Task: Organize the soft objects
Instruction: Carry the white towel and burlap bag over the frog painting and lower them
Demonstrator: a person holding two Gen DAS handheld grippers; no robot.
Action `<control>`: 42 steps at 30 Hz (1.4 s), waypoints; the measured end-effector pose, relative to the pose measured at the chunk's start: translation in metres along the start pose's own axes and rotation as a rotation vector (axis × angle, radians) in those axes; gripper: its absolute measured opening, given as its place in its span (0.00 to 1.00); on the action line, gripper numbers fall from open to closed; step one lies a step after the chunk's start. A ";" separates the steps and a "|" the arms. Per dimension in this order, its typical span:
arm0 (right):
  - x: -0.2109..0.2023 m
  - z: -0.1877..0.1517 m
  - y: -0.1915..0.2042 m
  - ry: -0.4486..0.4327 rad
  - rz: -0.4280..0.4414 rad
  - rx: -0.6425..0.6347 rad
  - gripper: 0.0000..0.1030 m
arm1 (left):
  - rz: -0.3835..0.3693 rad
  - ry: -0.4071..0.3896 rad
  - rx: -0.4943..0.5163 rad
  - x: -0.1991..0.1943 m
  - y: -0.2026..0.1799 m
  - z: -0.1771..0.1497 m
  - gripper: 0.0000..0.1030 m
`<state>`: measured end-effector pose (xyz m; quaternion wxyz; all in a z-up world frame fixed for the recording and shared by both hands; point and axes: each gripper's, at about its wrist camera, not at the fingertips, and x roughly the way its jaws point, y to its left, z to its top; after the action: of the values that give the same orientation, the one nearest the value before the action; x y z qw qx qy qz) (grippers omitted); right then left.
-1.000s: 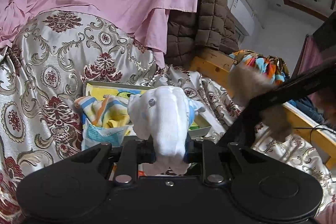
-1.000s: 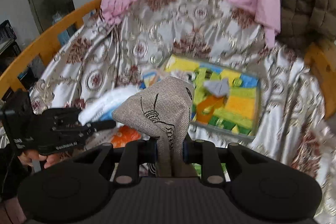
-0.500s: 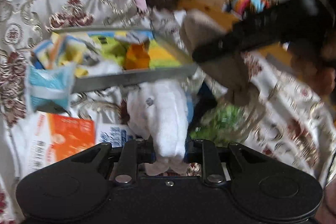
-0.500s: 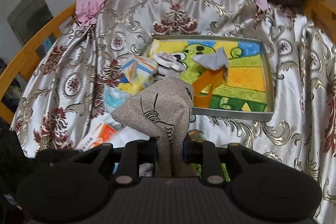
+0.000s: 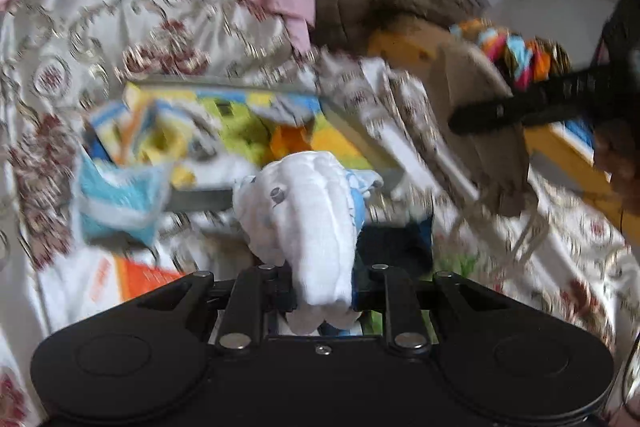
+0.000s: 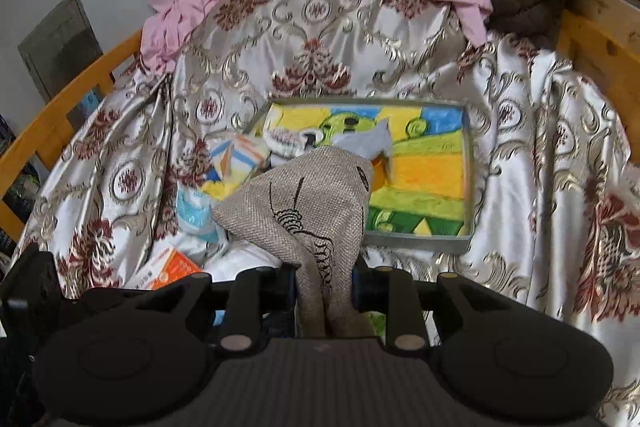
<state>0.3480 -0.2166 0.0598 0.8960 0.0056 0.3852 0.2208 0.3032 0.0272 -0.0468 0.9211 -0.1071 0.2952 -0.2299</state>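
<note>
Since half a second ago both views have swung back up toward the tray (image 6: 469, 183), likely the drop-off. Left tool (image 5: 322, 291) is clamped on a white cloth (image 5: 308, 211), right tool (image 6: 324, 283) on a burlap pouch (image 6: 304, 203). The tray holds a grey scrap (image 6: 368, 143) and an orange piece (image 5: 290, 141).

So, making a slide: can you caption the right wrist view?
Right claw shut on a burlap pouch, held above the colourful tray on the brocade bedspread.
</note>
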 end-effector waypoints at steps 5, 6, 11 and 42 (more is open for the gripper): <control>0.000 0.015 -0.004 -0.026 -0.007 0.000 0.27 | 0.033 -0.087 -0.023 -0.008 0.010 0.038 0.22; 0.001 0.019 -0.004 -0.035 -0.011 -0.002 0.27 | 0.037 -0.104 -0.031 -0.006 0.013 0.049 0.22; 0.006 0.048 -0.009 -0.076 -0.035 -0.009 0.27 | 0.054 -0.166 -0.034 0.011 0.019 0.097 0.23; 0.175 0.100 -0.071 -0.032 -0.157 0.093 0.29 | 0.161 0.064 -0.116 0.167 0.074 0.124 0.23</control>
<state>0.5508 -0.1944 -0.0035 0.9153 0.0205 0.3799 0.1319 0.5235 0.0178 -0.0546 0.9191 -0.1289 0.3448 -0.1407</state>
